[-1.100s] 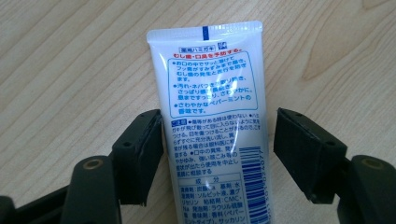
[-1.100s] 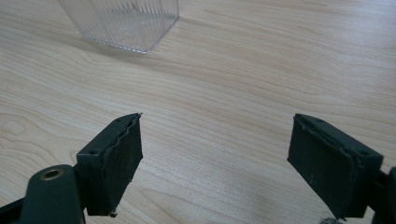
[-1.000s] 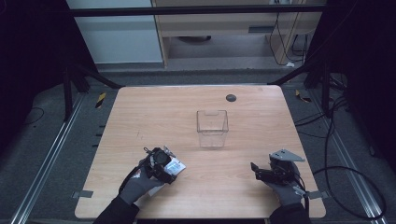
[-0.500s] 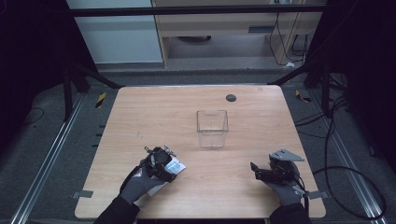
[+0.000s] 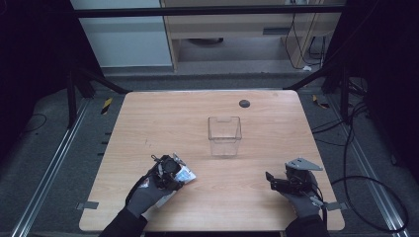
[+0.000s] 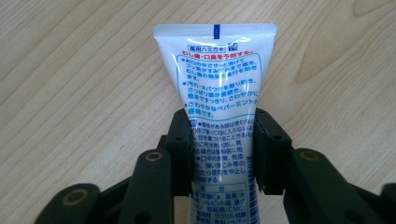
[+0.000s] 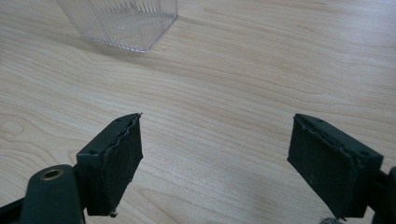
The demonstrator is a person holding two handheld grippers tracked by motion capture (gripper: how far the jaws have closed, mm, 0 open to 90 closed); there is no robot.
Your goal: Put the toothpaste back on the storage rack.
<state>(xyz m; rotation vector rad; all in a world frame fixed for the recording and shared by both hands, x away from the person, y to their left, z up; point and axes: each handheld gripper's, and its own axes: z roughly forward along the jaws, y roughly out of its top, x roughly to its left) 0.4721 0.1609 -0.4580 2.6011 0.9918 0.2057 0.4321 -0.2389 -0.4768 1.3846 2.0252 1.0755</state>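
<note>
A white toothpaste tube (image 6: 218, 93) with blue and red print lies on the wooden table, its crimped end pointing away from the camera. My left gripper (image 6: 223, 149) is shut on the tube's middle, both pads (image 6: 181, 149) pressing its sides. In the high view the left gripper (image 5: 173, 170) sits near the table's front left with the tube (image 5: 186, 175) poking out to the right. My right gripper (image 7: 215, 163) rests open at the front right (image 5: 276, 181), nothing between its pads. A clear plastic box (image 5: 225, 136) stands upright at the table's middle, its ribbed corner (image 7: 126, 21) ahead of the right gripper.
A small dark round disc (image 5: 244, 103) lies near the table's far edge. The wooden table (image 5: 163, 118) has bare wood around the box. Cables (image 5: 375, 182) trail on the floor to the right, and metal rails run along both sides.
</note>
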